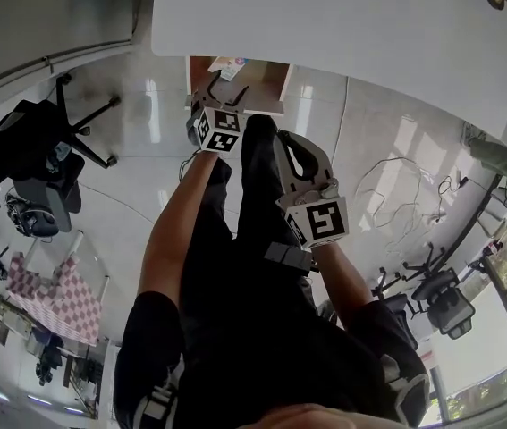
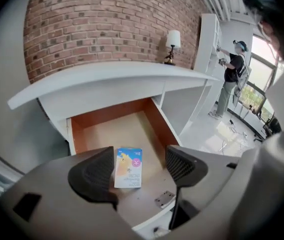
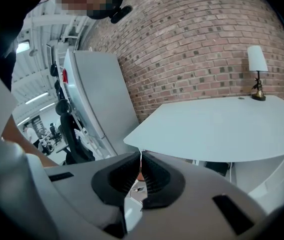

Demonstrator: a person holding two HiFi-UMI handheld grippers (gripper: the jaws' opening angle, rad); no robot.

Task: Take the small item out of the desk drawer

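A small blue, white and yellow box [image 2: 128, 167] lies flat on the wooden floor of the open desk drawer [image 2: 106, 129], near its front. My left gripper [image 2: 140, 169] hovers above the drawer's front with its jaws open, and the box shows in the gap between them, untouched. In the head view the left gripper [image 1: 226, 92] reaches to the drawer [image 1: 266, 83] under the white desk [image 1: 342, 25], with the box [image 1: 228, 63] just beyond it. My right gripper [image 1: 291, 141] is held back from the drawer, off to the right. In its own view the right gripper [image 3: 140, 176] is shut on nothing.
A small metal plate [image 2: 165, 199] sits on the drawer's front edge. A lamp [image 2: 172, 44] stands at the desk's back by the brick wall. A person [image 2: 232, 79] stands far right at white shelves. An office chair [image 1: 38, 159] and floor cables [image 1: 396, 186] flank me.
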